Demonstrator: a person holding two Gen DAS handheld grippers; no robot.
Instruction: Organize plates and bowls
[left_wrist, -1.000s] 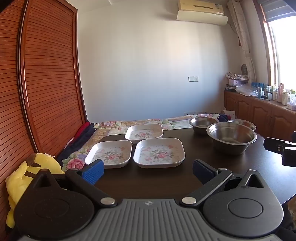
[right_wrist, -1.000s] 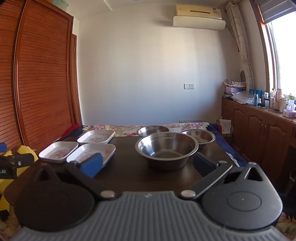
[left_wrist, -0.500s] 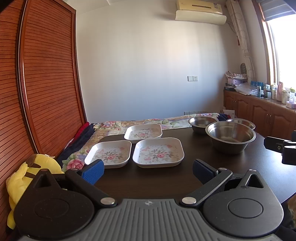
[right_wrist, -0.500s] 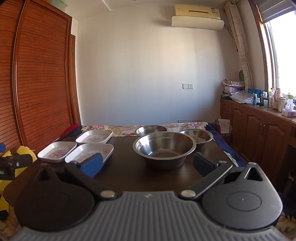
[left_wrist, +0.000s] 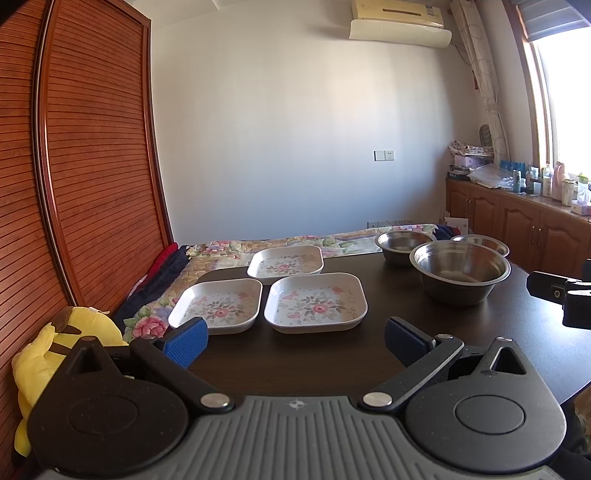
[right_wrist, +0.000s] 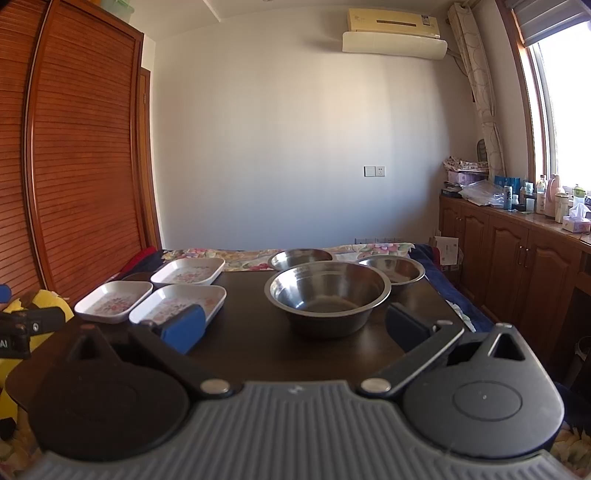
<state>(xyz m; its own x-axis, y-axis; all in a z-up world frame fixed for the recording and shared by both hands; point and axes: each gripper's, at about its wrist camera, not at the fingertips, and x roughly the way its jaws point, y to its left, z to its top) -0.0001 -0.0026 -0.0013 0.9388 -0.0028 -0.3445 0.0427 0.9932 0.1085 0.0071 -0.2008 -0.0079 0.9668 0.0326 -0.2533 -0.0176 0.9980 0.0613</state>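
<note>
Plates (left_wrist: 316, 302) beyond gaping left tongs (left_wrist: 295, 341), bowls (right_wrist: 328, 293) beyond right tongs (right_wrist: 295, 328).

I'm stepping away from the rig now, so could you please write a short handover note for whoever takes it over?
Left gripper: open, empty, facing the three floral plates.
Right gripper: open, empty, facing the large steel bowl.
All plates lie single and side by side on the dark table; two smaller steel bowls sit behind the large one.
Done: nothing stacked.
Left: stack the plates, nest the bowls.
</note>
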